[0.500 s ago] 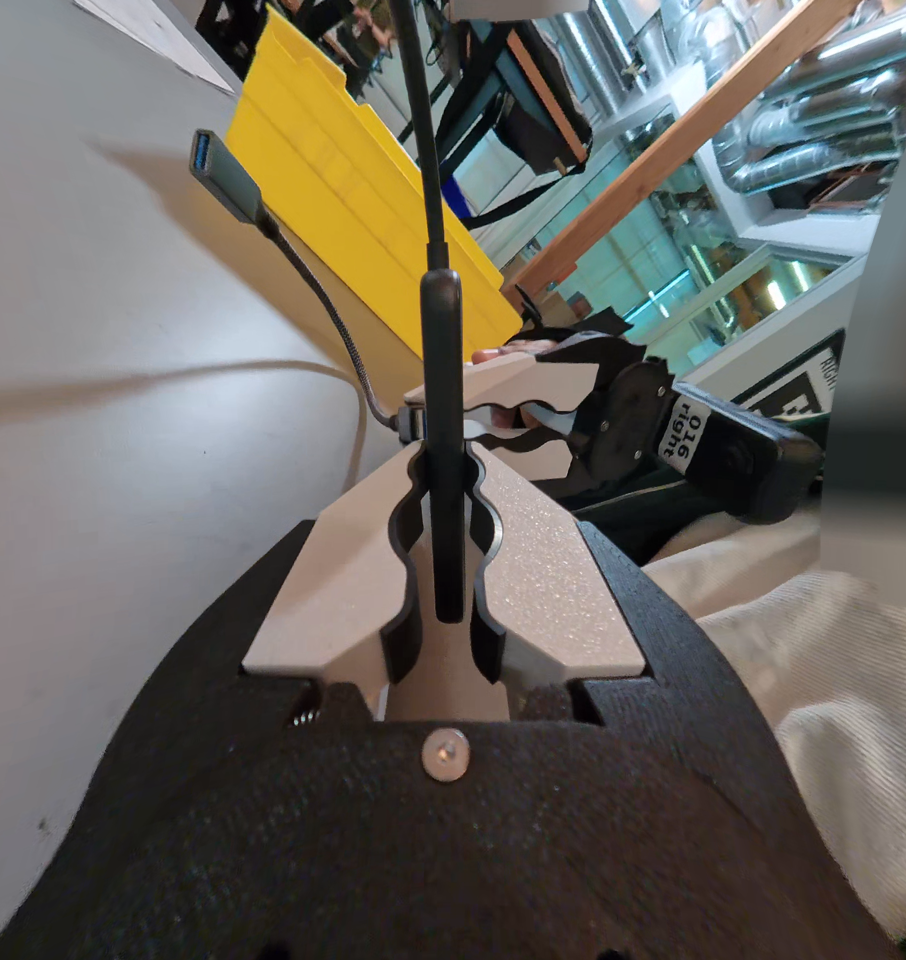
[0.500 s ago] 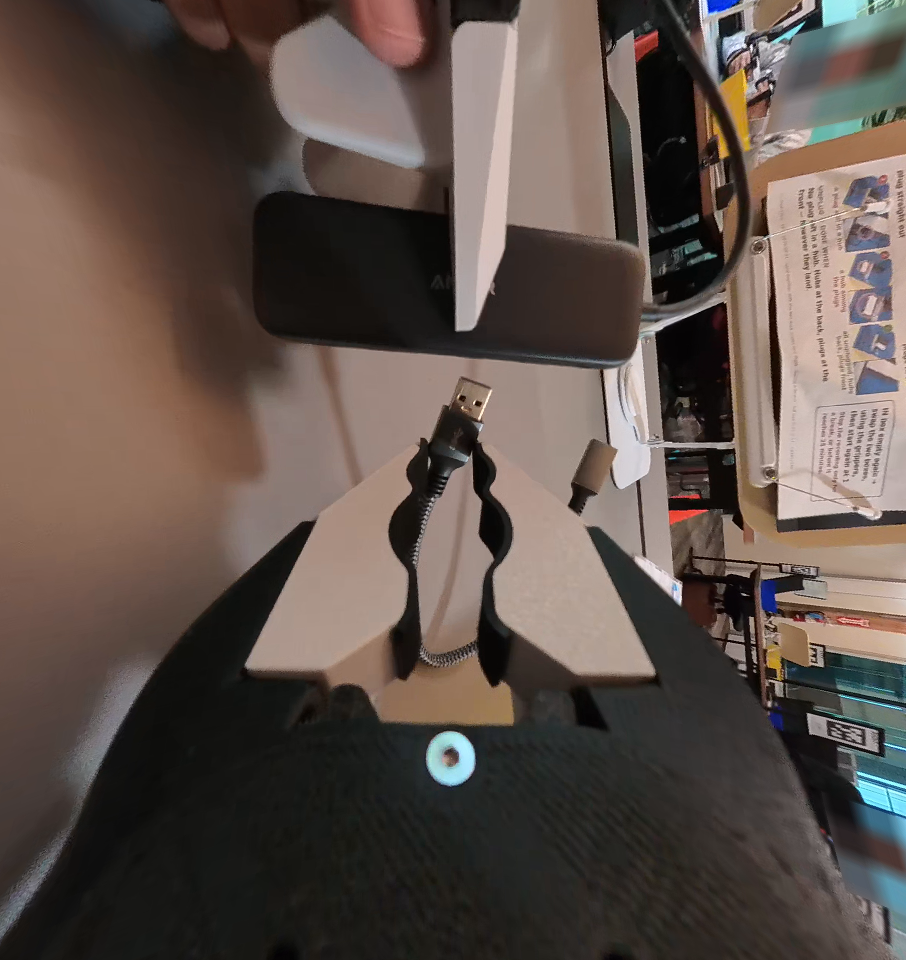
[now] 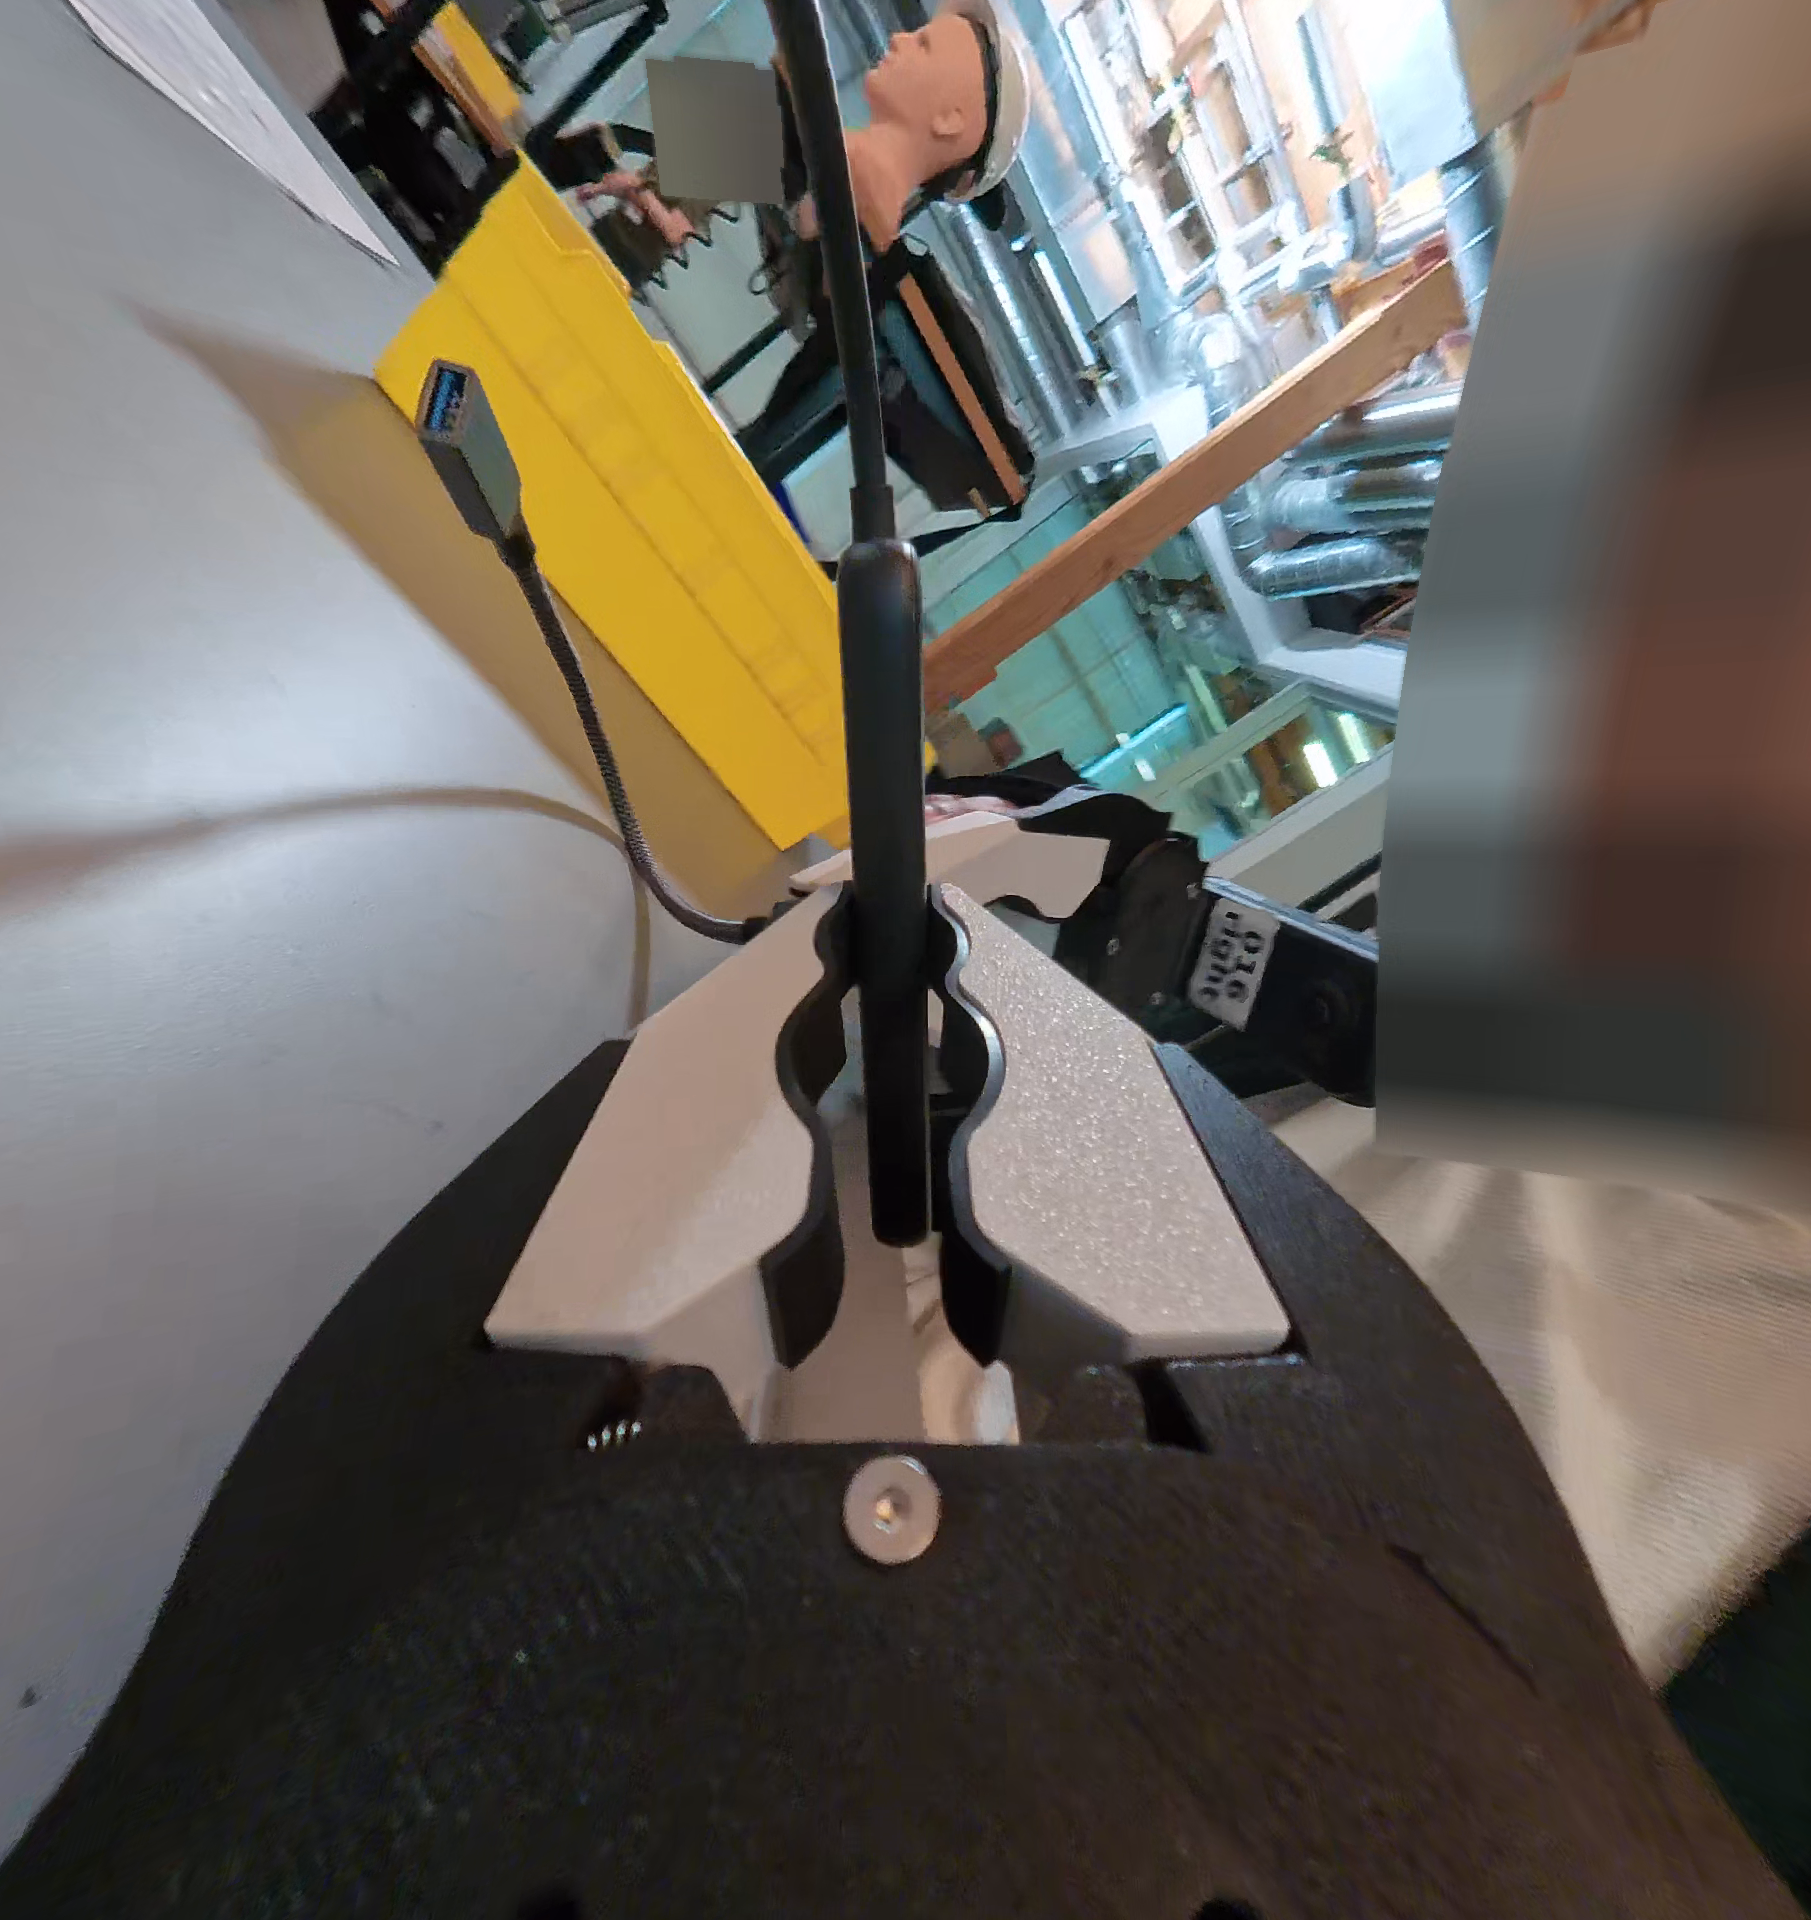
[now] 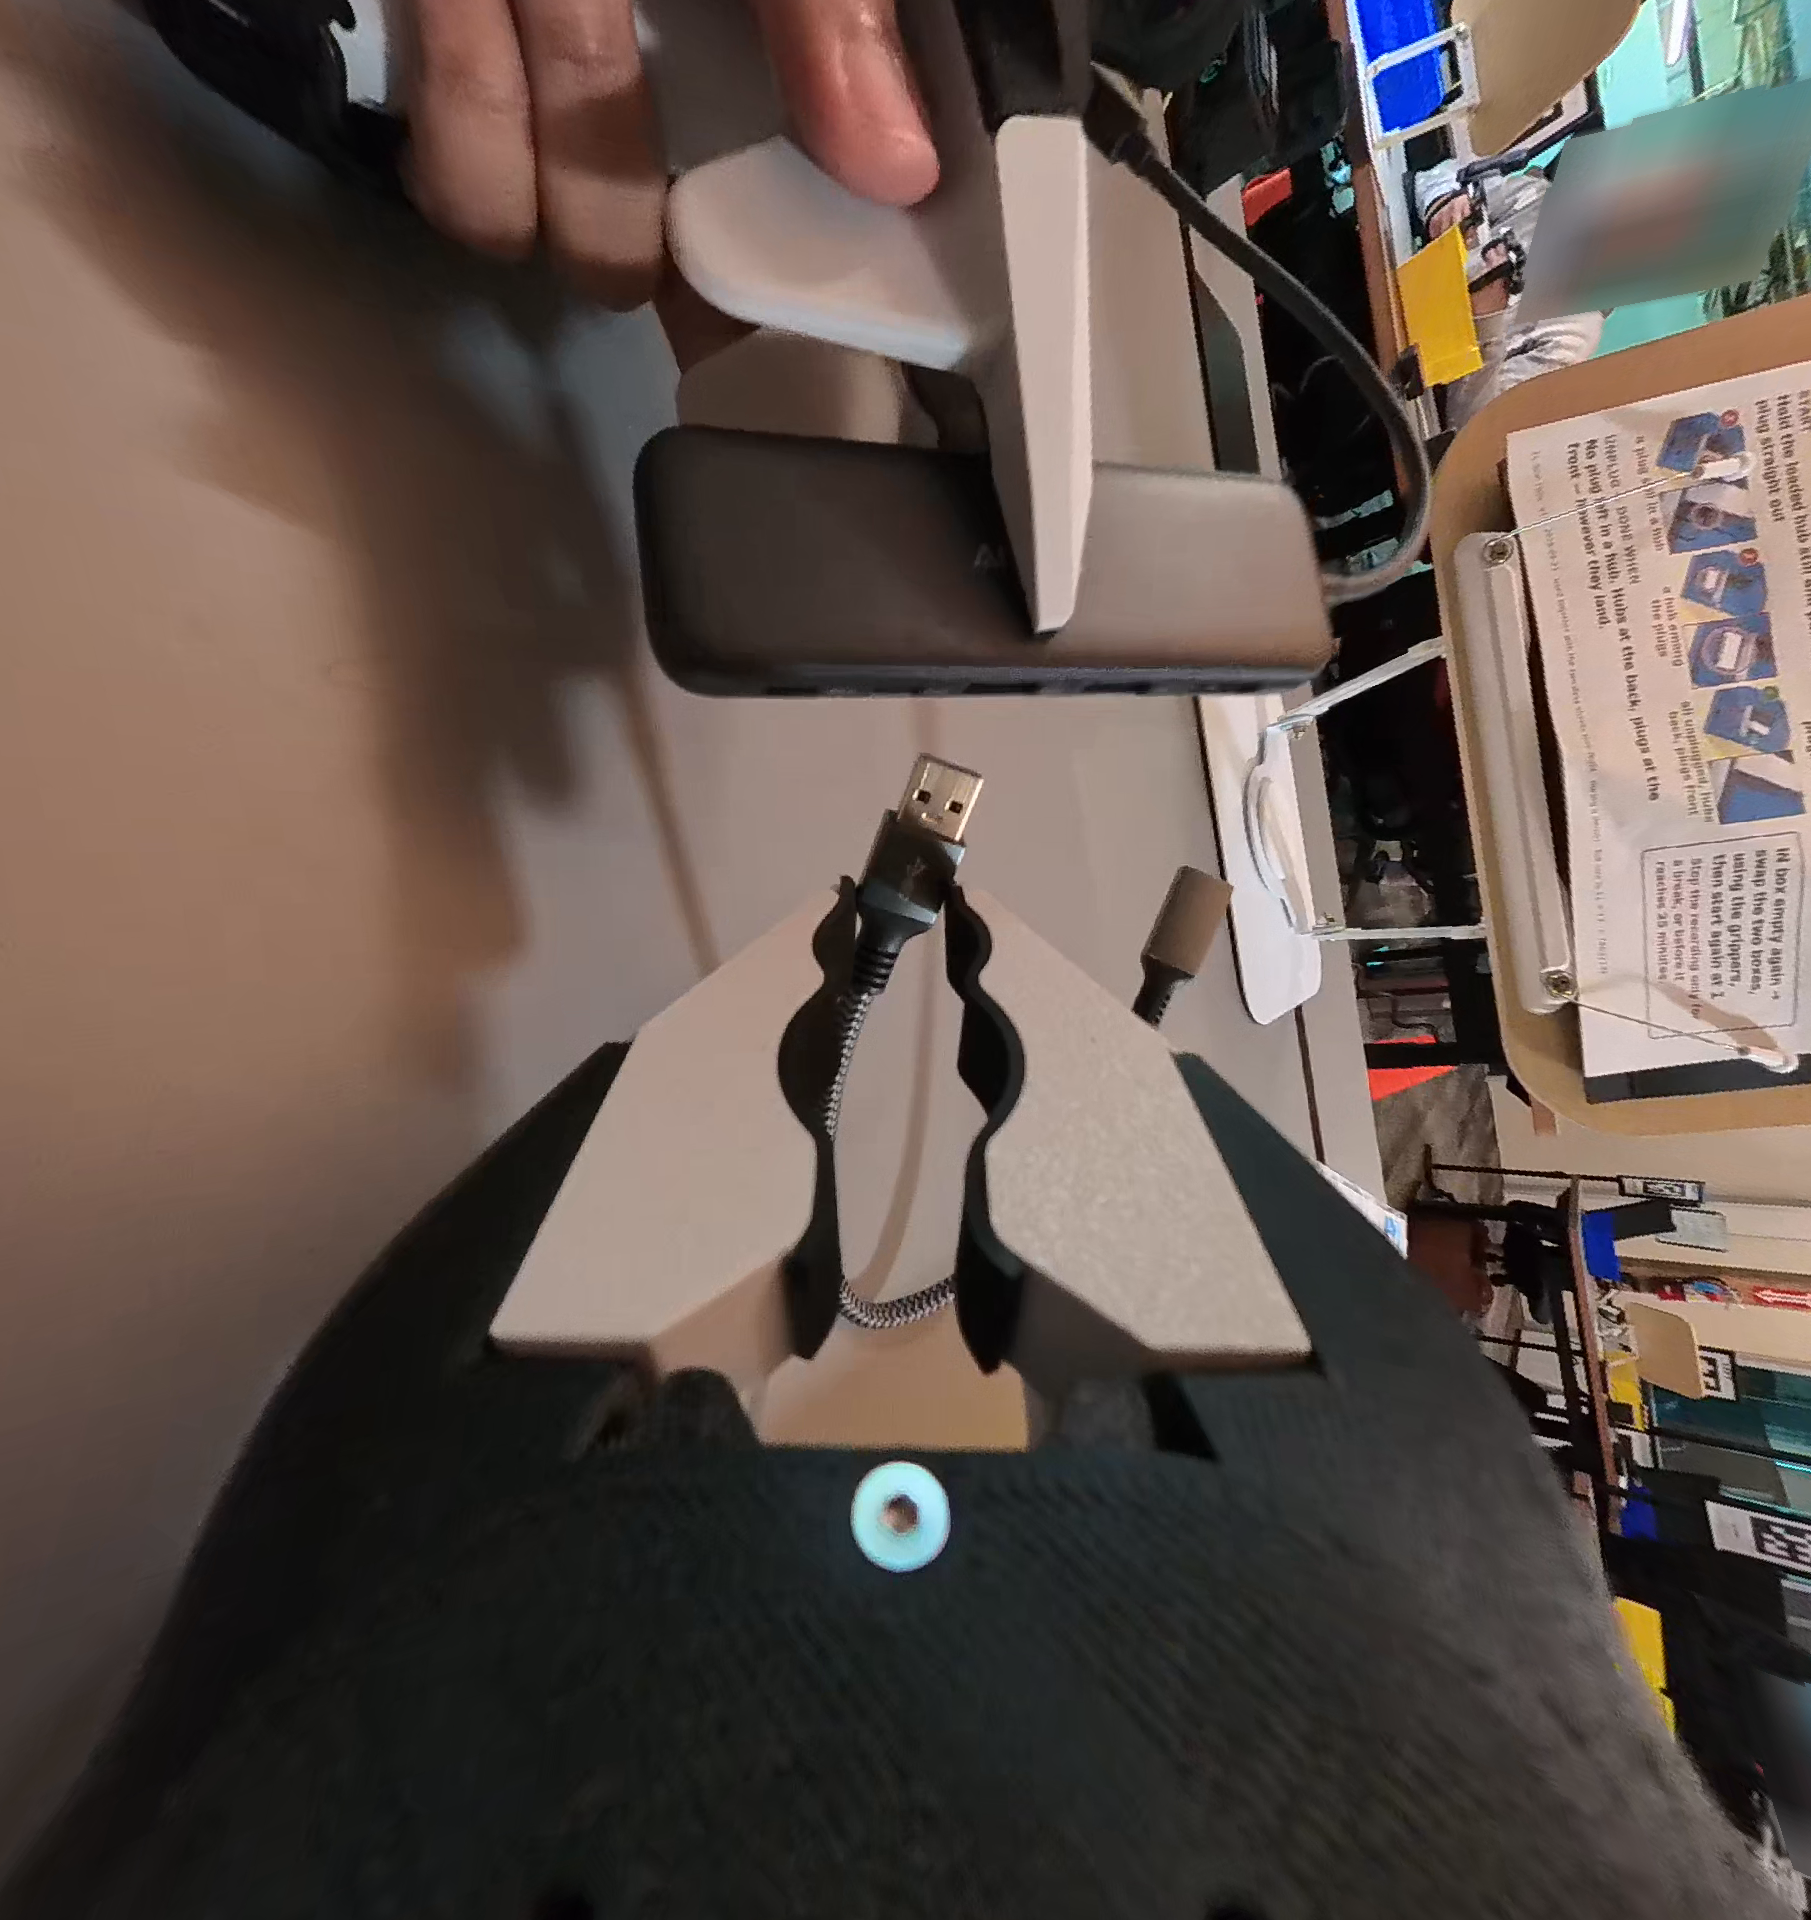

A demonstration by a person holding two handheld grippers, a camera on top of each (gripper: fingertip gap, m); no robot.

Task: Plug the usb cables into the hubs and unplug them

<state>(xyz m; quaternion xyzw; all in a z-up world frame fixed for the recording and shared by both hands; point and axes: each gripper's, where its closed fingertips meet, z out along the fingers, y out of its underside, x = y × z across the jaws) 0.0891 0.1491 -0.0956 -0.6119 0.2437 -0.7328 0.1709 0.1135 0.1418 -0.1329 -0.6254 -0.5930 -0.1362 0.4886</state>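
**Plug lined up under the hub, not yet in**

Left wrist view: the left tongs (image 3: 885,925) are pinching the dark USB hub (image 3: 883,852) edge-on, lifted off the grey surface (image 3: 205,935), with its black lead (image 3: 828,229) running up out of frame. The braided cable (image 3: 579,707) ends in a free blue-tongued socket (image 3: 462,436) beside the yellow bin (image 3: 620,499). The right tongs (image 3: 984,862) sit just behind the hub.

Right wrist view: the right tongs (image 4: 906,914) are pressed onto the collar of the USB-A plug (image 4: 927,831), whose metal tip points at the hub's port edge, near but apart. The plugging-in step appears to be in hand. The next move calls for a straight push, with the tip squared to 1 port. Room is open around the plug; the instruction stand (image 4: 1659,707) lies well aside.
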